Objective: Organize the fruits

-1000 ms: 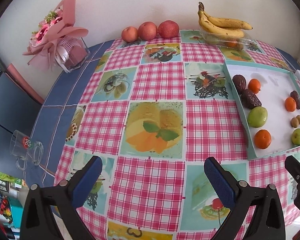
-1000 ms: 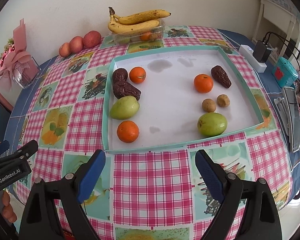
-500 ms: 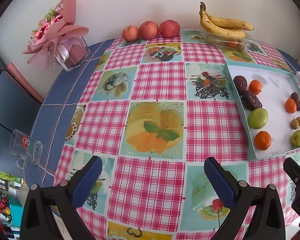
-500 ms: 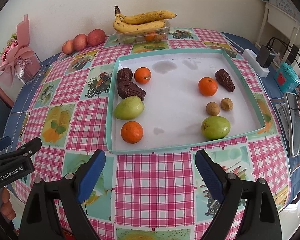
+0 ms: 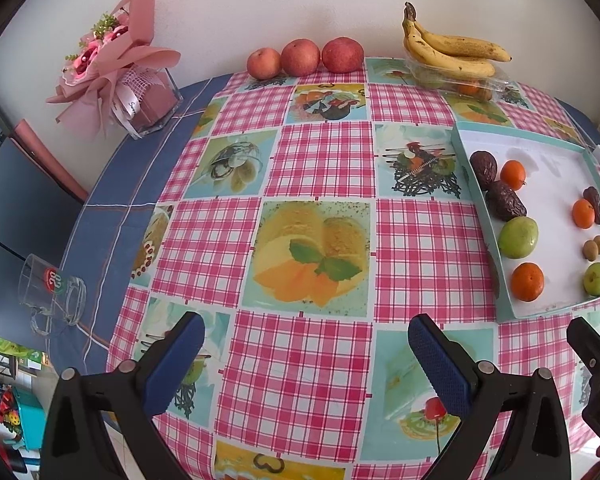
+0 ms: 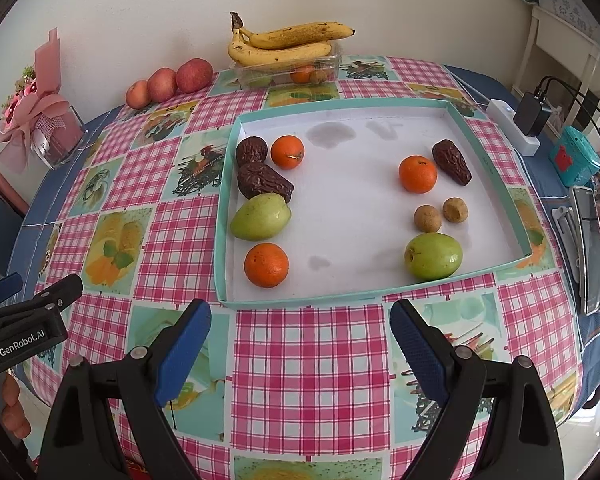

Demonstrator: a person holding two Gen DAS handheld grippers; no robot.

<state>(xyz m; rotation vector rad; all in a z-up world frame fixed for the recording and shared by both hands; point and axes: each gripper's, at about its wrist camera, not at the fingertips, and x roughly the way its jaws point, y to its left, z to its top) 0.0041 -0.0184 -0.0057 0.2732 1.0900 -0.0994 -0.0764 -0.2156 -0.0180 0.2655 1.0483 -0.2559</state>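
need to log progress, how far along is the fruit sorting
Barely begun. Done: nothing looks sorted; in the tray, oranges, green fruits and dark dates lie mixed in a left group and a right one, with two small brown fruits on the right. In hand: nothing; the left tongs and right tongs hang open and empty short of the tray. Left: grouping every kind.
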